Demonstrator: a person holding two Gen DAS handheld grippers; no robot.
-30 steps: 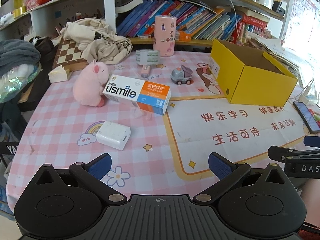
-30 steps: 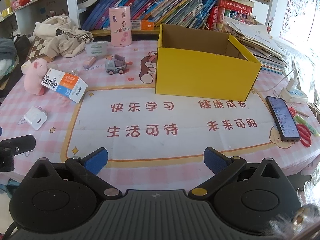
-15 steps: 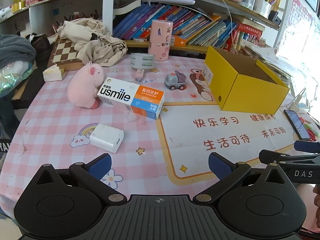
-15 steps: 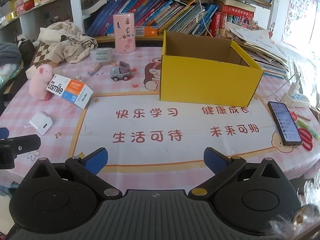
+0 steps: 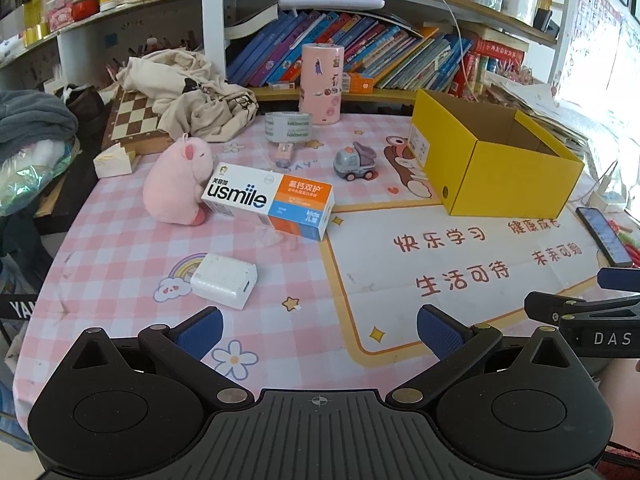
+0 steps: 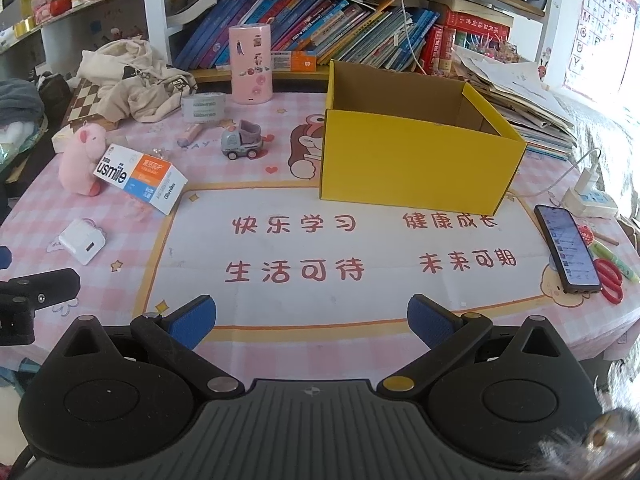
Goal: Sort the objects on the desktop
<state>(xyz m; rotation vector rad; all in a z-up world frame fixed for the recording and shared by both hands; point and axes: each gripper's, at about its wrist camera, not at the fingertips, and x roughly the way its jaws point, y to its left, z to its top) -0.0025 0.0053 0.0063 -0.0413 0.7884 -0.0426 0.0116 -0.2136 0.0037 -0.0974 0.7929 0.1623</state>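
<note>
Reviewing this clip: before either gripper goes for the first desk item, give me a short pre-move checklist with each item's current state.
1. Left gripper open and holding nothing: ok.
2. Right gripper open and holding nothing: ok.
3. Yellow box upright, top open: ok. Whether its floor is bare: cannot tell, the near wall hides it.
4. White charger lies apart from other things, nearest the left gripper: ok.
5. Toothpaste box free to lift: not ok, the pink plush pig is up against its end.
6. Phone and red scissors lie near the table edge on the right: cannot tell whether they are to be sorted.
</note>
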